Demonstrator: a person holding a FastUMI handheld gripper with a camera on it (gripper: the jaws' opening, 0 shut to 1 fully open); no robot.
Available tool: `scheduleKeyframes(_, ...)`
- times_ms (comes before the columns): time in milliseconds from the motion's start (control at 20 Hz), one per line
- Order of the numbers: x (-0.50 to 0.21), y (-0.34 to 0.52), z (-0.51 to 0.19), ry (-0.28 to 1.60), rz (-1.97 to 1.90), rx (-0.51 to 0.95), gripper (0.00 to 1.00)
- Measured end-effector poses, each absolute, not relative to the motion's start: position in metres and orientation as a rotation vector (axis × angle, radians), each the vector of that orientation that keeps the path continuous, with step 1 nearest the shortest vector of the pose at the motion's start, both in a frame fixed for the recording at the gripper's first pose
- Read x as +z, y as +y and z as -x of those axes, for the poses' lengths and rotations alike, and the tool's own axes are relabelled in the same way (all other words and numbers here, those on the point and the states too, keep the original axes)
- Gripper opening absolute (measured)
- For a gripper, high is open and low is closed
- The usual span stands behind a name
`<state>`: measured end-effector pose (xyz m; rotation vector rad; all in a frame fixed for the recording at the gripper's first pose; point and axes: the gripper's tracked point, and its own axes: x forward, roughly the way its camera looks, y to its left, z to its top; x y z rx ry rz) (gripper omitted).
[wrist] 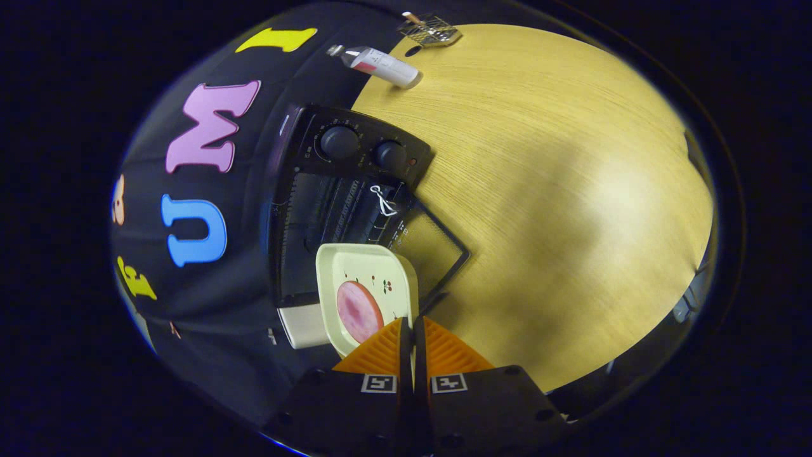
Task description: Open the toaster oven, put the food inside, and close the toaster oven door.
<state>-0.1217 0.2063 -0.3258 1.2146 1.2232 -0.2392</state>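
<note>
My gripper (409, 322) is shut on the rim of a cream square plate (368, 266), its two fingers pressed close together on the edge. On the plate lies a round pink slice of meat (358, 311). The plate is held just ahead of the fingers, in front of the open mouth of the black toaster oven (317, 209). The oven's glass door (434, 251) is folded down flat onto the table, with a white string (382, 200) on its handle. Two dark knobs (339, 142) sit on the oven's control panel beyond the plate.
The oven stands on a wooden table (558, 190) against the booth's black cloth wall. Beyond the oven lie a white tube (380, 63) and a small wire rack (430, 30) at the table's far edge.
</note>
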Motion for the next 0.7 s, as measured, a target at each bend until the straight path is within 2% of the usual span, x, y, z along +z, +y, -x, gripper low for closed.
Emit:
scheduleKeyframes(300, -0.339, 0.248, 0.070, 1.128, -1.297, -0.434, 0.06)
scheduleKeyframes(700, -0.362, 0.258, 0.024, 0.980, -1.430, -0.710, 0.06)
